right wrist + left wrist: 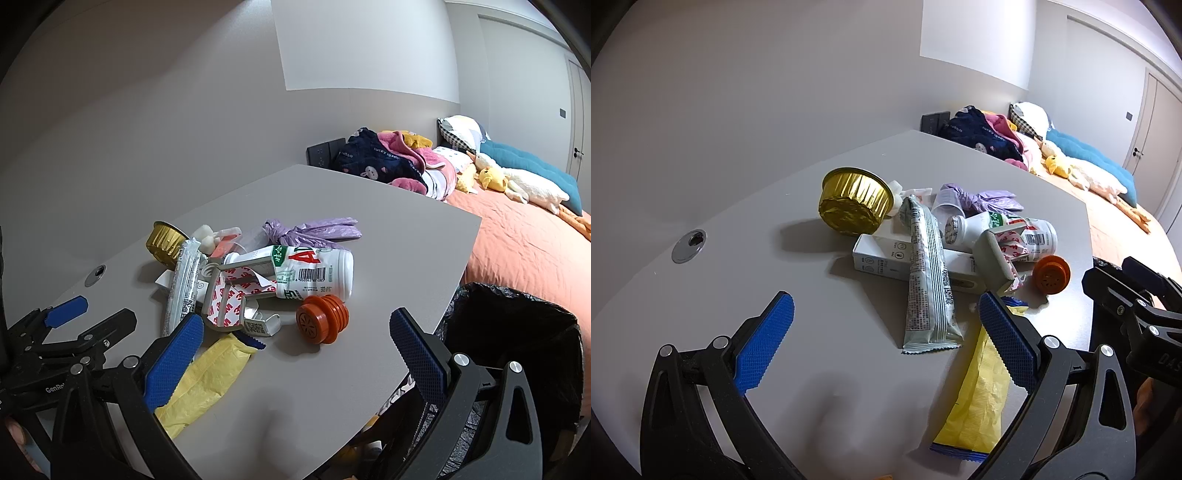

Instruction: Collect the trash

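A grey surface (369, 229) carries a heap of trash near its middle, with bare room toward the far corner. An orange cap (322, 319) lies near the right edge, beside a black bin bag (517, 332) off that edge. Left gripper (886, 314) and right gripper (295, 336) hover with jaws spread, holding nothing.

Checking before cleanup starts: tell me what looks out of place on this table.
A heap of trash: the white bottle lies on its side, the gold foil cup is tipped over, and the orange cap sits loose beside them.
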A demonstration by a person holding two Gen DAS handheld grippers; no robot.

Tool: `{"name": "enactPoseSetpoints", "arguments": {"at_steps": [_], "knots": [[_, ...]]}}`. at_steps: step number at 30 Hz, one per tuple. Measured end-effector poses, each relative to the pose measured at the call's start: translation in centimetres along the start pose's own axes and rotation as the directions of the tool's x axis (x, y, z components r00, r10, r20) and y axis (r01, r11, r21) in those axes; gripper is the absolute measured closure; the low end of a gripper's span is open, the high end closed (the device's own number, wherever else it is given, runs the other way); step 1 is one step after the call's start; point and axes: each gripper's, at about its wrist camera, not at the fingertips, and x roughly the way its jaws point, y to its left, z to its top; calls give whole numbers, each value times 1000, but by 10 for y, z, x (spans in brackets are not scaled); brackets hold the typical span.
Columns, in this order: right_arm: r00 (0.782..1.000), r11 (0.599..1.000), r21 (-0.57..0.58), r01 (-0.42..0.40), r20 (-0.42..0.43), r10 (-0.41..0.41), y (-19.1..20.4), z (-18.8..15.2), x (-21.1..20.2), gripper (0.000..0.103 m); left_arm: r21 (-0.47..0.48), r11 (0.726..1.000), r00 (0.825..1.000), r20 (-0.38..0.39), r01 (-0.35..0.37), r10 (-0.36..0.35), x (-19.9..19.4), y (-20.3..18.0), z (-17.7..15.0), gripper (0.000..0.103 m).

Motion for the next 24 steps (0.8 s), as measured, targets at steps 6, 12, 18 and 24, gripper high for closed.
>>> {"name": "enactPoseSetpoints", "arguments": {"at_steps": [6,12,18,24], "knots": [[1000,1000,0,-1,0,1,0,0,0,3,6,1000,1000,0,3,-3,0,-1,-1,6],[1000,1000,0,0,0,0,0,0,0,3,8,1000,1000,-1,4,-4,0,-2,-1,6],[1000,1000,5,-5,-3,5,-1,-1,1,3,-10,999,999,-15,46,-46,4,-1,-2,6],[1000,1000,3,-7,-21,8,-3,-2,9,3,-15,998,998,-41,53,-54,10,-1,-1,6]]}}
